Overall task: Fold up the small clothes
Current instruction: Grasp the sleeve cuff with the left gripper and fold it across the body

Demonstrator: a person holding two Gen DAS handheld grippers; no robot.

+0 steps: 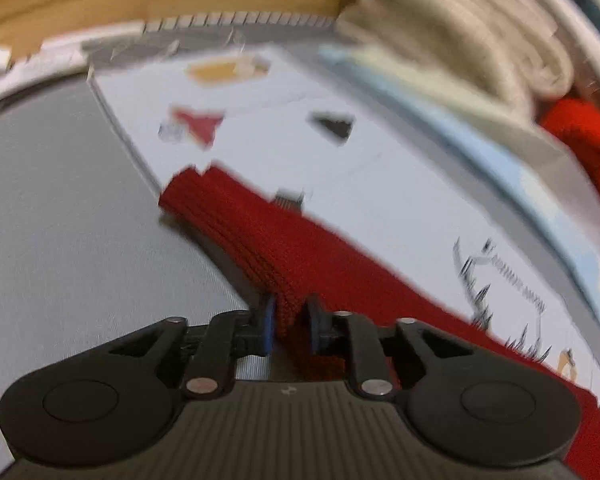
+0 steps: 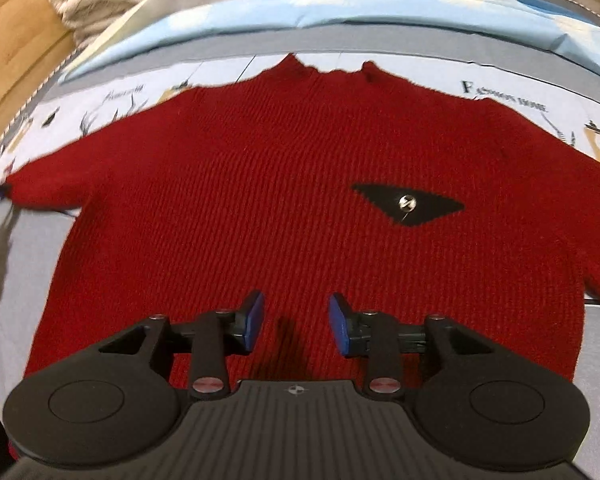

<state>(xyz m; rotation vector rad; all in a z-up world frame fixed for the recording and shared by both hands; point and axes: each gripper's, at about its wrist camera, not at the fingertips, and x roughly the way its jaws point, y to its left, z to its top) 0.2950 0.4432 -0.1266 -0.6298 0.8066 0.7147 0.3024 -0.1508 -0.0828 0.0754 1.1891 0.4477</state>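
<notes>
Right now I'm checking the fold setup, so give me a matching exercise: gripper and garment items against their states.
Column one:
1. left gripper
2. right gripper
3. red sweater
4. black patch

Column two:
A. open, holding nothing
B. spread flat
C. on the sweater's chest
D. shut on the sleeve

Pairs: 1-D, 2-A, 3-B, 4-C

free: grey sheet [image 1: 60,200] left | blocked: beige blanket [image 1: 460,40] far side

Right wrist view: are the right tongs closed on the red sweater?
No. The right tongs stand open above the red sweater, with bare knit showing in the wide gap between the blue pads.
</notes>
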